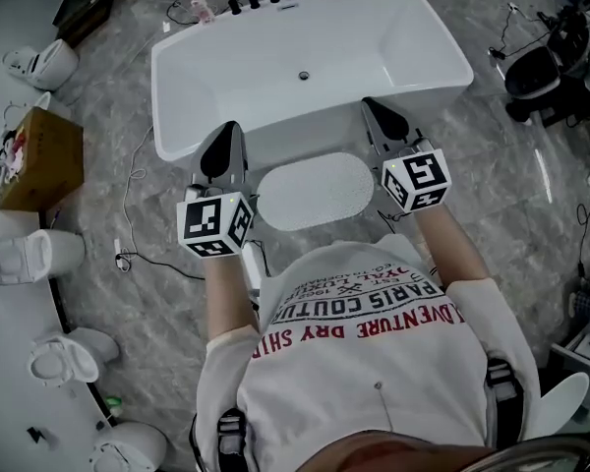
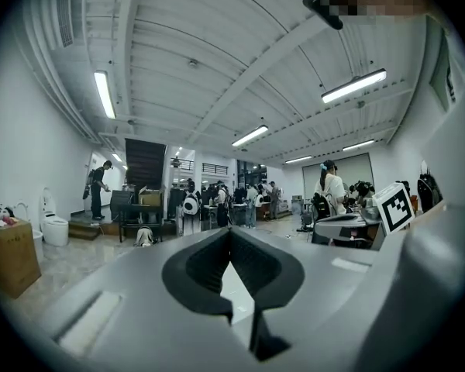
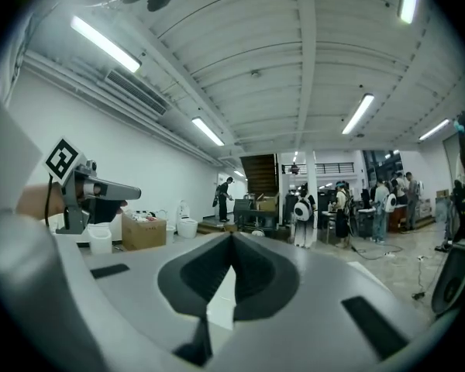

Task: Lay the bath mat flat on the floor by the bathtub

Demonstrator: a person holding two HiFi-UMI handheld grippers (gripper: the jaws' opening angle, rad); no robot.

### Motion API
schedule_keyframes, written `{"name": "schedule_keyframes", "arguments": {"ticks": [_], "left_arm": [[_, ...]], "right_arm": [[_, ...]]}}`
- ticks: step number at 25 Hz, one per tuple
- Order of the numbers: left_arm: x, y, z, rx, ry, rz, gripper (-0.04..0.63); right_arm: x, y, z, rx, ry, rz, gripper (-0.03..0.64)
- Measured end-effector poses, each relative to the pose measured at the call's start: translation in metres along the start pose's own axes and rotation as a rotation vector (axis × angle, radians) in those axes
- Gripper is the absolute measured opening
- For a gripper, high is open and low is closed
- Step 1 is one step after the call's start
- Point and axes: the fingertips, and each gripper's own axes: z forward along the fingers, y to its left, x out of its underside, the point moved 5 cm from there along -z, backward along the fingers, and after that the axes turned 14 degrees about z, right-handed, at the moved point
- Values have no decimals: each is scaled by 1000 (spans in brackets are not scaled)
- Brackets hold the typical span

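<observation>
The pale oval bath mat [image 1: 315, 191] lies flat on the grey marble floor, right against the near side of the white bathtub [image 1: 177, 62]. Both grippers are held up level above it, one on each side. The left gripper [image 1: 223, 138] hangs over the mat's left end, and the right gripper [image 1: 377, 112] over its right end. In the left gripper view the left gripper [image 2: 231, 233] has its jaws shut together with nothing between them. The right gripper [image 3: 232, 240] is likewise shut and empty in its own view. Neither gripper touches the mat.
A cardboard box [image 1: 37, 160] and several white toilets [image 1: 29, 256] stand along the left. Cables [image 1: 131, 205] trail over the floor left of the tub. Dark equipment [image 1: 541, 72] sits at the right. People stand far off in the hall [image 3: 341, 208].
</observation>
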Motion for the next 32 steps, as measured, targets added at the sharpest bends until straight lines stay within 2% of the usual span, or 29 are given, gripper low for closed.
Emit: {"name": "schedule_keyframes", "arguments": {"ticks": [9,32], "left_arm": [[-10,-15,10,10,-17,10,11],[9,-27,3,21,33,17,11]], "right_arm": [[-5,-10,-4,-17,-9,-6,8],[12,-3,-12,2,12,0,8]]}}
